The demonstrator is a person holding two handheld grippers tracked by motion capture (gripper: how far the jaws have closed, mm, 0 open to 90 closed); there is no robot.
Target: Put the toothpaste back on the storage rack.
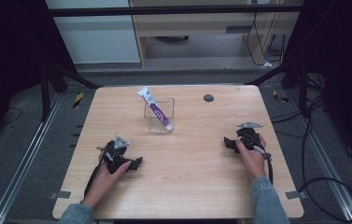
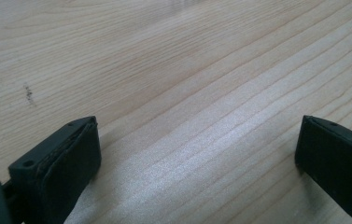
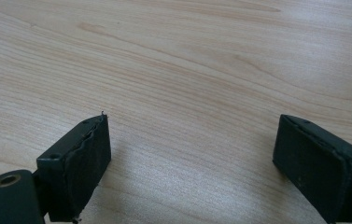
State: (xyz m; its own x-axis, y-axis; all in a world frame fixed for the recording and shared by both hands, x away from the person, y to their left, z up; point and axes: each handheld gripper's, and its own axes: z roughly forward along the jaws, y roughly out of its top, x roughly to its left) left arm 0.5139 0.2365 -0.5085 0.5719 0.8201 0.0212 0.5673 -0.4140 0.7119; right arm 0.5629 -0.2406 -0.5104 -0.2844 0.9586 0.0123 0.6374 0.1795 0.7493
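On the wooden table (image 1: 187, 163), the left gripper (image 1: 135, 163) at 8 o'clock and the right gripper (image 1: 229, 143) at 4 o'clock both rest with jaws spread, holding nothing. A tube (image 1: 154, 108) leans in a clear box (image 1: 159, 122) toward 12 o'clock.

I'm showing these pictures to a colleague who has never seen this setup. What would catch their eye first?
Probably the white and purple tube leaning in a clear container toward the far middle of the wooden table. Next, the two black handheld grippers: the left gripper near the front left and the right gripper at the right, both resting low on the wood with jaws wide apart and nothing between them. A small dark disc lies near the far edge.
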